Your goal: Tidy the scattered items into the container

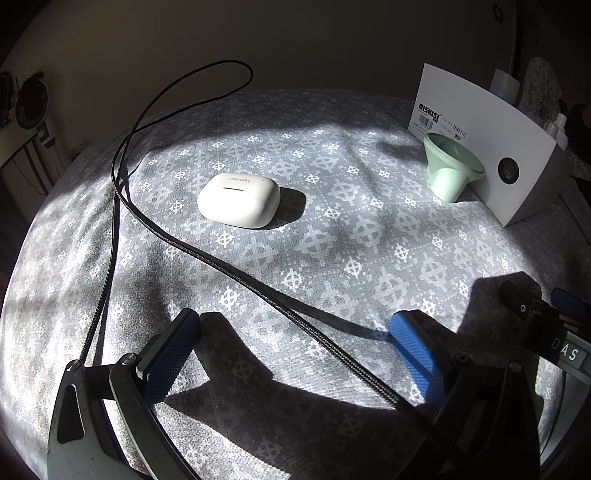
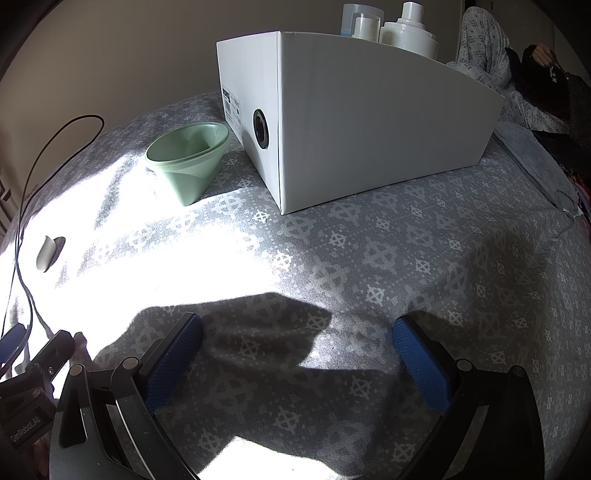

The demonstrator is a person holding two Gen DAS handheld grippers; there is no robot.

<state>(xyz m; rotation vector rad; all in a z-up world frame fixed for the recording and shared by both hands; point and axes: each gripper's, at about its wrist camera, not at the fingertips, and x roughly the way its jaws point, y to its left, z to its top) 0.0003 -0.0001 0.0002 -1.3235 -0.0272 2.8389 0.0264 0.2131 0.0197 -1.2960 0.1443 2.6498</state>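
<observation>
Hovering low over a grey patterned bedspread (image 1: pixel 332 229), the left gripper (image 1: pixel 295 332) has its blue-padded fingers (image 1: pixel 173 350) spread wide, holding nothing. A black braided cable (image 1: pixel 236 273) runs between those fingers from near the right one and loops away ahead-left. The white Lenovo earbud case (image 1: pixel 238 201) lies ahead, slightly left of the gap, apart from the cable. A pale green cup (image 1: pixel 448 170) lies tipped on its side far ahead-right, touching or nearly touching the white cardboard box (image 1: pixel 491 147).

Right gripper (image 2: pixel 297 343): fingers (image 2: pixel 421 362) likewise spread, empty, above shaded bedspread. The box (image 2: pixel 369 129) stands ahead of the gap, with white bottles (image 2: pixel 406 29) showing above its rim. The cup (image 2: pixel 190 158) is ahead-left, beside the box; the earbud case (image 2: pixel 45 253) is far left.
</observation>
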